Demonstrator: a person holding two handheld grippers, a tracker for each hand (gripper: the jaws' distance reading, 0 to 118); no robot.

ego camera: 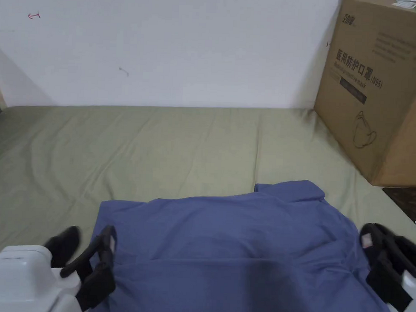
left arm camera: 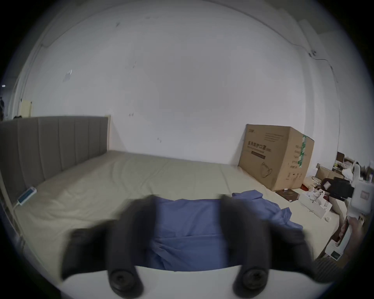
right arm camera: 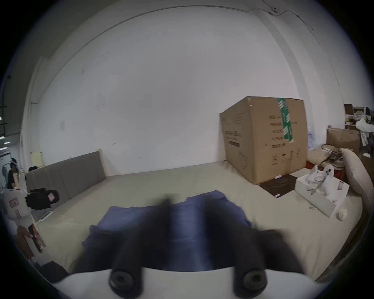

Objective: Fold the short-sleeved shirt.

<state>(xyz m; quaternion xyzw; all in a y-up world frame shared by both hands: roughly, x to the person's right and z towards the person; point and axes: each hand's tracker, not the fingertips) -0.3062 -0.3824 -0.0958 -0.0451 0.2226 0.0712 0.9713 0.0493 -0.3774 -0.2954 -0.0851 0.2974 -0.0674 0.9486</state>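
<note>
Blue shirt (ego camera: 238, 240) is lying creased near the bed sheet's (ego camera: 169, 148) front edge; left gripper (ego camera: 89, 250) and right gripper (ego camera: 381, 241) are flanking it, jaws apart

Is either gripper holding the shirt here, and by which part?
Nothing is held. The left gripper and right gripper are both open above the blue shirt, which lies on the bed.

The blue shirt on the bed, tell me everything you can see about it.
The blue shirt is plain, soft, matte woven-looking cloth, spread fairly flat but wrinkled on the olive bedsheet. One short sleeve sticks out toward the cardboard box. The left gripper and right gripper, both open, flank its two side edges.
</note>
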